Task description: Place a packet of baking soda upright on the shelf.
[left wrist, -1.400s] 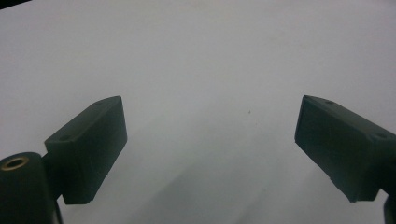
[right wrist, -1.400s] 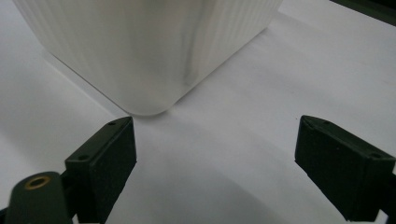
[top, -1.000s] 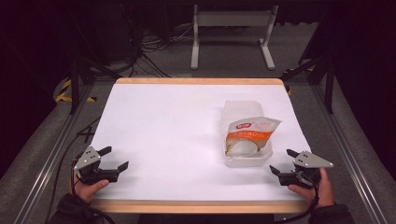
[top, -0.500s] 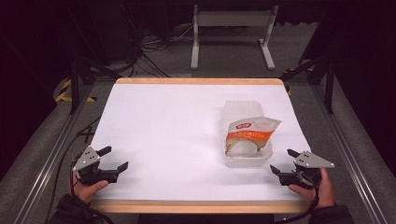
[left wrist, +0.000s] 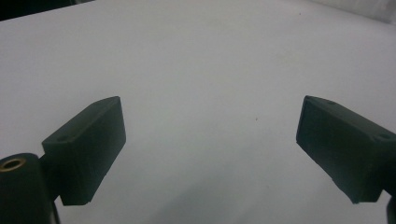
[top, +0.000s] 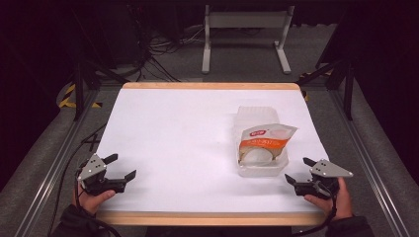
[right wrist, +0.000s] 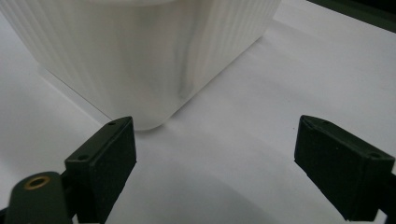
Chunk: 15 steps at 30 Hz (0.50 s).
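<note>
Nothing has shifted over the last second: both grippers, left gripper (top: 116,166) and right gripper (top: 301,171), rest spread and empty on the tabletop (top: 188,128); the bagged food (top: 263,143) sits in its ribbed white container (top: 257,116) right of centre, so work hasn't begun.

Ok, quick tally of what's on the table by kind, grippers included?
White ribbed plastic tub: 1
Orange-and-white snack pouch in it: 1
Black two-jaw grippers, left and right, both open and empty: 2
Total: 4
</note>
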### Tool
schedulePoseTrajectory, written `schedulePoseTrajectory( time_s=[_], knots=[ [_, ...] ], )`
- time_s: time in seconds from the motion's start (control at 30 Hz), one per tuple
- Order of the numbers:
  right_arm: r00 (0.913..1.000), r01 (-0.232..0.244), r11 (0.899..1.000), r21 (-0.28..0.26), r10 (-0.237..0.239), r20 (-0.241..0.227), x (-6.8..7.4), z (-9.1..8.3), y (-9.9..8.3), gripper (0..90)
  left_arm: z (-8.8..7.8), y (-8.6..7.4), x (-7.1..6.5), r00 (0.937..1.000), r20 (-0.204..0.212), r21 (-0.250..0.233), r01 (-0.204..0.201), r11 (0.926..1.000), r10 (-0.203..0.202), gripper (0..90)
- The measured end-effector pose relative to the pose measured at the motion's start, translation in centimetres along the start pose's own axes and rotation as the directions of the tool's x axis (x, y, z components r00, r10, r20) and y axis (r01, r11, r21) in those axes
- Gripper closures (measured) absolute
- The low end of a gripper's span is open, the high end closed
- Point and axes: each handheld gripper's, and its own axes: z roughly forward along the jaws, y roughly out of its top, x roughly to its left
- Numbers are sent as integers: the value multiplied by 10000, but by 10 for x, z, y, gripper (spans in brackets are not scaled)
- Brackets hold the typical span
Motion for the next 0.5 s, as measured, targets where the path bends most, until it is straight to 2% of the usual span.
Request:
schedulePoseTrajectory(
  time_s=[0.5],
  knots=[
    [9999, -146, 9999, -55, 146, -35, -2, 0, -2, 136, 2, 2, 1, 9999, -112, 42, 1, 10000, 0, 85]
  ],
)
